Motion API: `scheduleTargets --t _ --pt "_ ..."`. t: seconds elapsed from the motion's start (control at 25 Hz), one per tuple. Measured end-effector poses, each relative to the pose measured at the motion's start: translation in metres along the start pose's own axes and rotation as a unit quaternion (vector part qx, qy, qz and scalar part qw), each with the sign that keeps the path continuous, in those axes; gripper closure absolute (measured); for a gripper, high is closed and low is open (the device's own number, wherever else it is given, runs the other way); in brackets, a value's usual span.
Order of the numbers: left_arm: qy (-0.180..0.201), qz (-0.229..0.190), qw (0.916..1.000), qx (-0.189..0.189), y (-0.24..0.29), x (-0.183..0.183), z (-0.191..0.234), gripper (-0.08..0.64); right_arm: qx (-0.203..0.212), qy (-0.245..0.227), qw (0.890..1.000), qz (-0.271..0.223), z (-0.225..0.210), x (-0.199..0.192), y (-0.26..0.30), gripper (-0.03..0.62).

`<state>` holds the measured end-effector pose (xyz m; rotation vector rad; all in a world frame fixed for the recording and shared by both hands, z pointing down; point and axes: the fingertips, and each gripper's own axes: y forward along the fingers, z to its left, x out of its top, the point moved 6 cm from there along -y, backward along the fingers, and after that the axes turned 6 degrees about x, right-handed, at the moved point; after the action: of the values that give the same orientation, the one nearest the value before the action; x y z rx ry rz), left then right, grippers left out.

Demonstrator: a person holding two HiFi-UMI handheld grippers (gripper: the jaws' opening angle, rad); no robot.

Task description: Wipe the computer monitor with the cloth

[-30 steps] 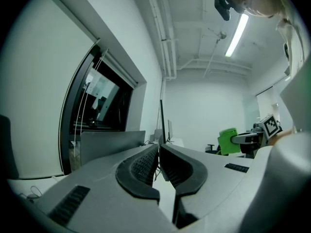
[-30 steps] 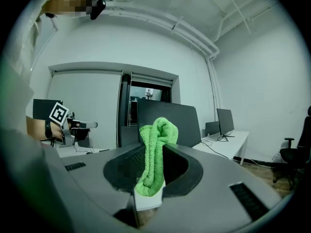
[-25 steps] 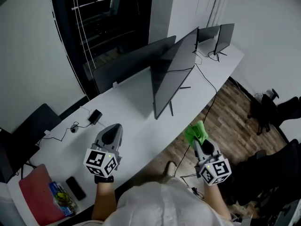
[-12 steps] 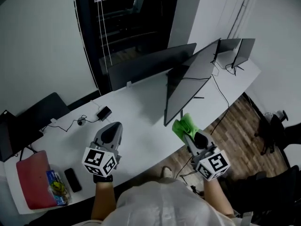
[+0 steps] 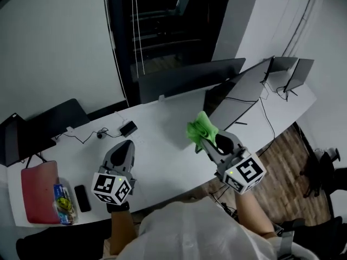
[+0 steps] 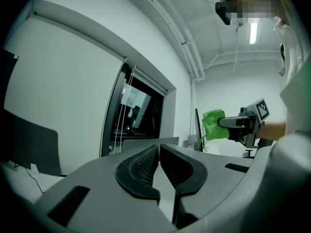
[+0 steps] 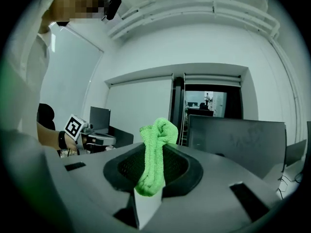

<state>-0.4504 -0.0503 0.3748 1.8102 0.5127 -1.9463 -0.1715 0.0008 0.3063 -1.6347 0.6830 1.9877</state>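
Right claw (image 5: 209, 140) is clamped on the green cloth (image 5: 199, 128) – the right gripper view shows the cloth bunched between both pads, its top fold sticking up past the tips. The cloth is in the air at the lower left corner of the computer monitor (image 5: 238, 103). From the head view I can't tell whether it touches the panel.

Left claw (image 5: 126, 148) is closed with nothing in it; its own view shows the tips meeting. It sits well left of the monitor, low over the white desk (image 5: 162, 145), at the near edge.

The monitor stands on the desk, angled, seen nearly edge-on. A second screen (image 5: 190, 79) stands just behind and left of it, facing away from the camera.

Also left of the monitor – a small black adapter (image 5: 128, 128) with a cable. Further left still, at the far end of the desk, are a dark phone (image 5: 82, 197) and a red pouch (image 5: 38, 199).
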Motion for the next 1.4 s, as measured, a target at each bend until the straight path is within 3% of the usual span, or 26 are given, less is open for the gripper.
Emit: scheduleTargets --t 0.24,0.56,1.4 --pt "0.003 -0.009 0.999 0.043 -0.008 0.01 -0.001 0.534 0.032 -0.007 0.999 -0.011 -0.024 0.018 0.024 0.522" --pt "0.003 -0.007 0.997 0.077 -0.011 0.008 -0.005 0.534 0.014 0.023 0.999 -0.026 -0.051 0.014 0.033 0.522" --pt "0.018 0.014 0.9984 0.051 0.016 0.005 -0.038 0.534 0.04 0.036 0.999 -0.004 -0.055 -0.023 0.028 0.522"
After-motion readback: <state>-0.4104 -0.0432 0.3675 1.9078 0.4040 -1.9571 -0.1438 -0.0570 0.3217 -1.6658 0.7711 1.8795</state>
